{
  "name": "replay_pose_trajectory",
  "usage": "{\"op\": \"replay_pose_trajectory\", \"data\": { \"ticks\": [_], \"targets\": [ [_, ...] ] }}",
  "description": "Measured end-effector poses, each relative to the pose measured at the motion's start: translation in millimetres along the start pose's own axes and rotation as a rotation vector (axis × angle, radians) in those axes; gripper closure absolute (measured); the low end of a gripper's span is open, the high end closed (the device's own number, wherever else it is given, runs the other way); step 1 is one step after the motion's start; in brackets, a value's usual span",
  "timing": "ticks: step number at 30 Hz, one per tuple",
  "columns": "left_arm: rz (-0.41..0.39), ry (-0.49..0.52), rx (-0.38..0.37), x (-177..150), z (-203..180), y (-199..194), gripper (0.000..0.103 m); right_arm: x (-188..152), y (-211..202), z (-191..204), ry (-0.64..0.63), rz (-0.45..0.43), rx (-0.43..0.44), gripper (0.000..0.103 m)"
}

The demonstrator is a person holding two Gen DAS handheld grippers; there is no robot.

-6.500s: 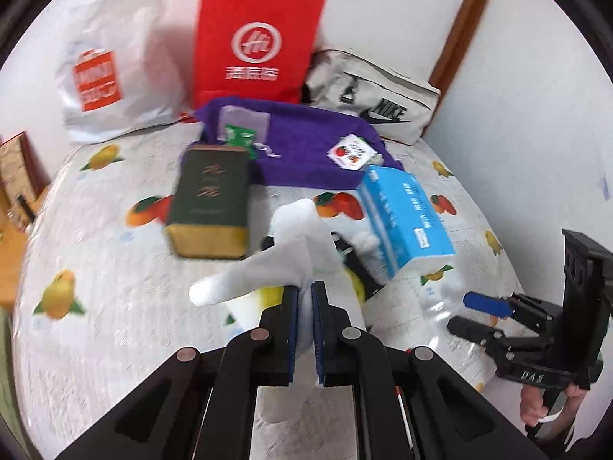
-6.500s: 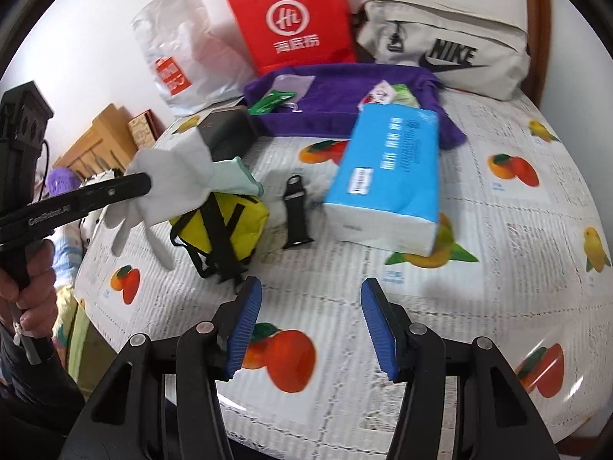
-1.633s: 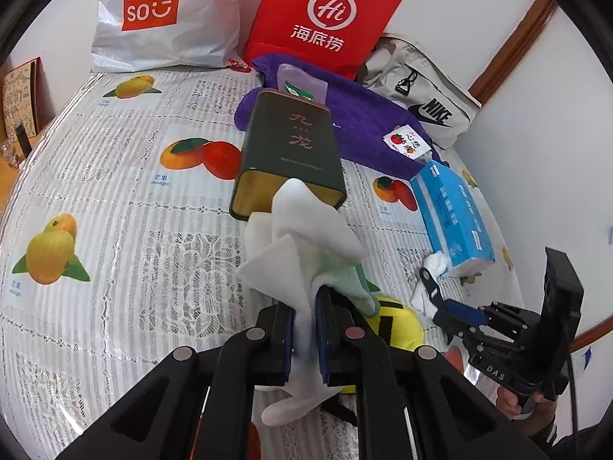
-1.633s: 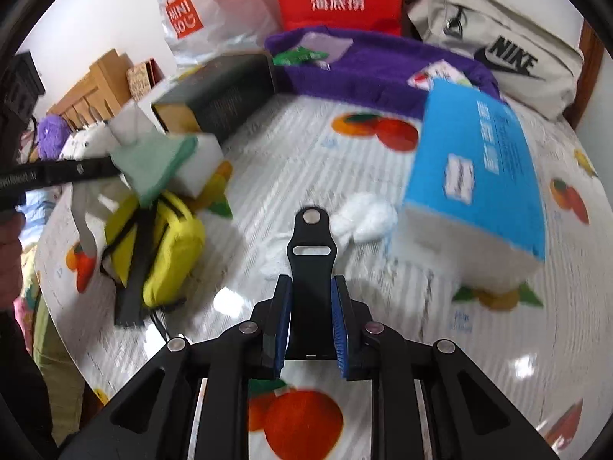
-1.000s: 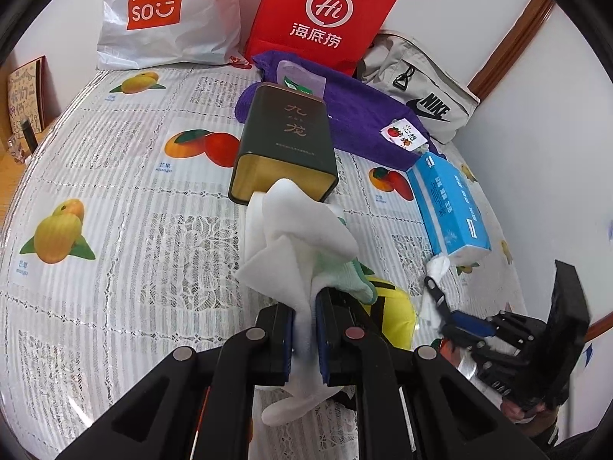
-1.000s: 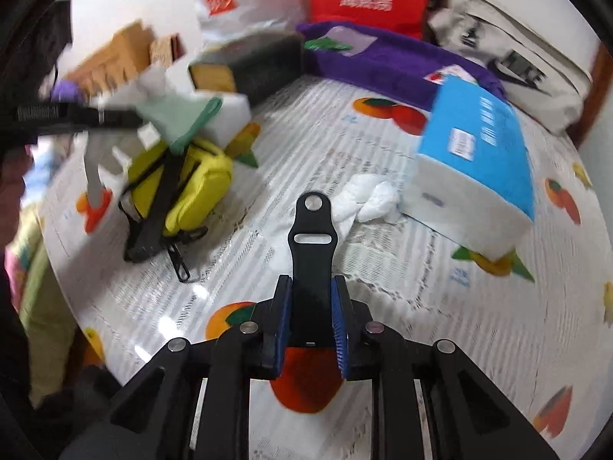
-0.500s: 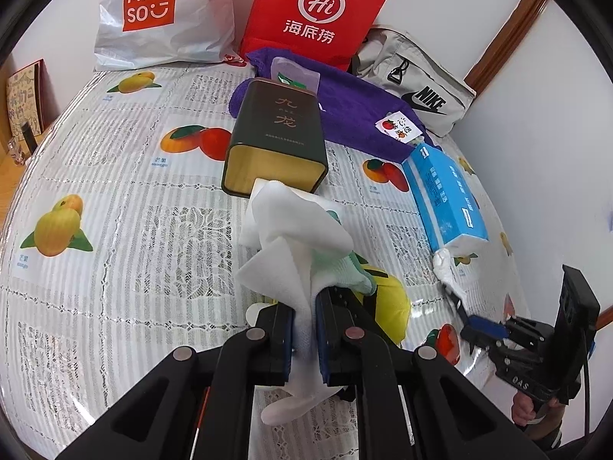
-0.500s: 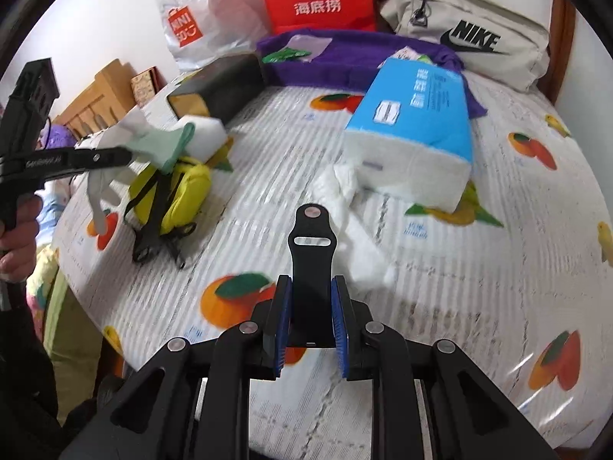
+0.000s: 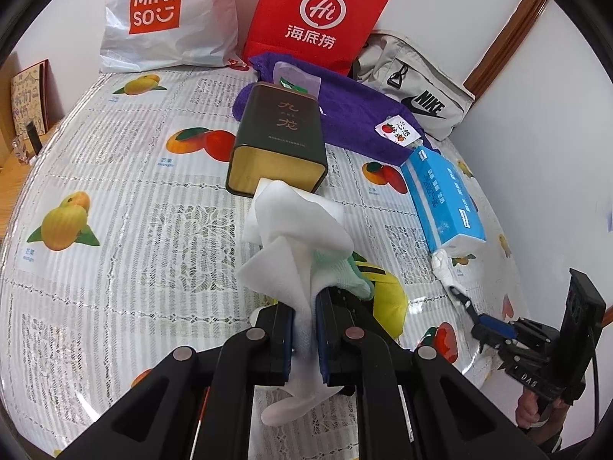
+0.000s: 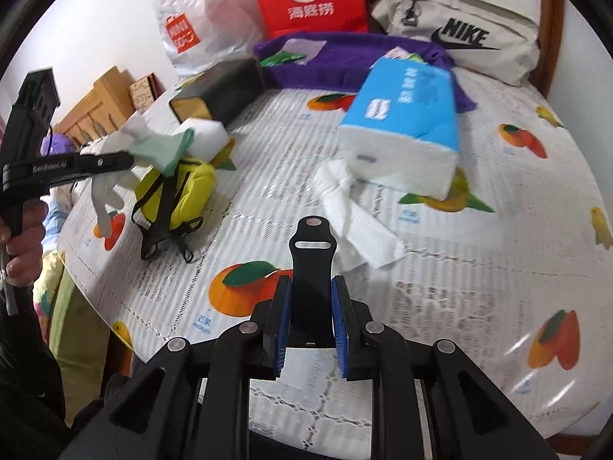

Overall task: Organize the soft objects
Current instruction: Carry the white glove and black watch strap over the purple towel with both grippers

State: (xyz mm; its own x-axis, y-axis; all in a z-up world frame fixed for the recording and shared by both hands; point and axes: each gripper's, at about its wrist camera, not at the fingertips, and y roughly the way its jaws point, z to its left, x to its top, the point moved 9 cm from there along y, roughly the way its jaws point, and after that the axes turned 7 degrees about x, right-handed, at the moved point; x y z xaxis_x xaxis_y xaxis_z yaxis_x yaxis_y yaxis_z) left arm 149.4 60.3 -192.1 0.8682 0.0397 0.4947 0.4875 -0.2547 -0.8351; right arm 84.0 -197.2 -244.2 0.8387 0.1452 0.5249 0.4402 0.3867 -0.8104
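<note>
Left fingers (image 9: 304, 331) pinched on crumpled white cloth (image 9: 295, 230); right fingers (image 10: 311, 316) clamping smooth, perhaps rubbery, black strap (image 10: 312, 260).

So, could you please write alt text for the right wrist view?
The right tool grips a black strap above a fruit-print tablecloth. Beyond it lie a crumpled white tissue, a blue tissue pack and a yellow pouch.

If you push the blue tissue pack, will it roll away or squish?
The tissue pack looks boxy with flat sides, so it would probably slide, not roll. Its soft wrapper suggests it squishes a little. It is likely light for its size, being tissue like the loose tissue beside it.
</note>
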Motion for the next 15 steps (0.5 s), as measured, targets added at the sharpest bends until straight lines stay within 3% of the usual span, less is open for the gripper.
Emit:
{"op": "replay_pose_trajectory", "data": {
  "ticks": [15],
  "targets": [
    [-0.066, -0.05, 0.011, 11, 9, -23, 0.092, 9, -43, -34, 0.054, -0.09, -0.088, 0.082]
  ]
}}
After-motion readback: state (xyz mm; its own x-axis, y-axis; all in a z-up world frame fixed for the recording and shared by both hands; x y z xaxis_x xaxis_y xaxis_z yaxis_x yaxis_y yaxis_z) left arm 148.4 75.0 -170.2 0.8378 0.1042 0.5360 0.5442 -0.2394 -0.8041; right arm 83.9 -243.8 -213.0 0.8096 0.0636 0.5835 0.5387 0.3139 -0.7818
